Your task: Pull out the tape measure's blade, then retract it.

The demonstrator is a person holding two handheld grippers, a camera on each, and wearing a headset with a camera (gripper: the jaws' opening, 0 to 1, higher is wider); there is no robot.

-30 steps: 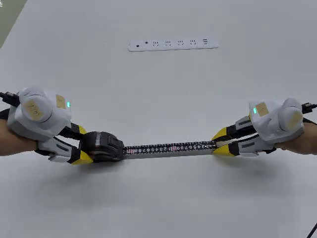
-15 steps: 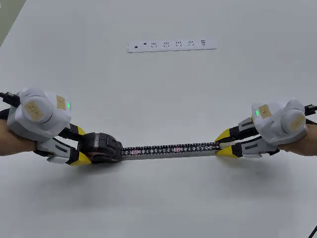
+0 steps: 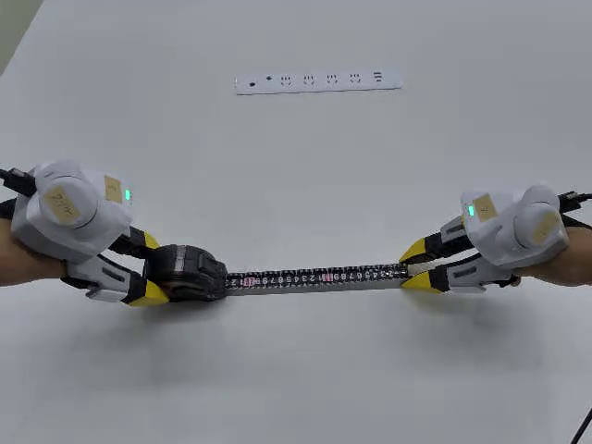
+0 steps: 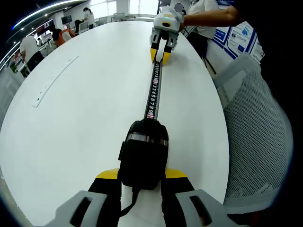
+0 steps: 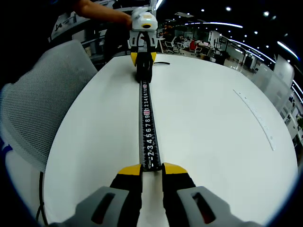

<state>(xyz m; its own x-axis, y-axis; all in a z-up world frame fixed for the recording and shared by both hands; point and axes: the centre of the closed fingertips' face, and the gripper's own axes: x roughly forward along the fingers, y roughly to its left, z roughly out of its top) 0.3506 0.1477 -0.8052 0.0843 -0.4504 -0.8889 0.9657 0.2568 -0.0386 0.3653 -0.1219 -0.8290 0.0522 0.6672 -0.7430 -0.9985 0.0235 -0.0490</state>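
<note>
Now the pull has all but stopped. Closest to us, the left gripper [image 3: 157, 270] is clamped on the tape measure [image 3: 190, 273], one jaw on each side of its black body, low on the white table [image 3: 296, 370]. Out from it runs the blade [image 3: 314, 277], and the right gripper [image 3: 410, 267] has its jaws pinched nearly together on the very end of it.

Against a second ago, we see a little more blade between the body and the right gripper. Against half a second ago the length is about the same, and the slight shift of the whole picture is our own head moving. We judge the pulling-out to be at or near its end, with the retracting not yet done.

The long axis lies straight across in front of us, left to right. The mouth of the tape measure faces right, and the blade's tip points right, printed face up, with the low numbers at the right gripper.

Farther off, well apart from all this, a white power strip [image 3: 319, 81] lies roughly parallel to the blade.
</note>
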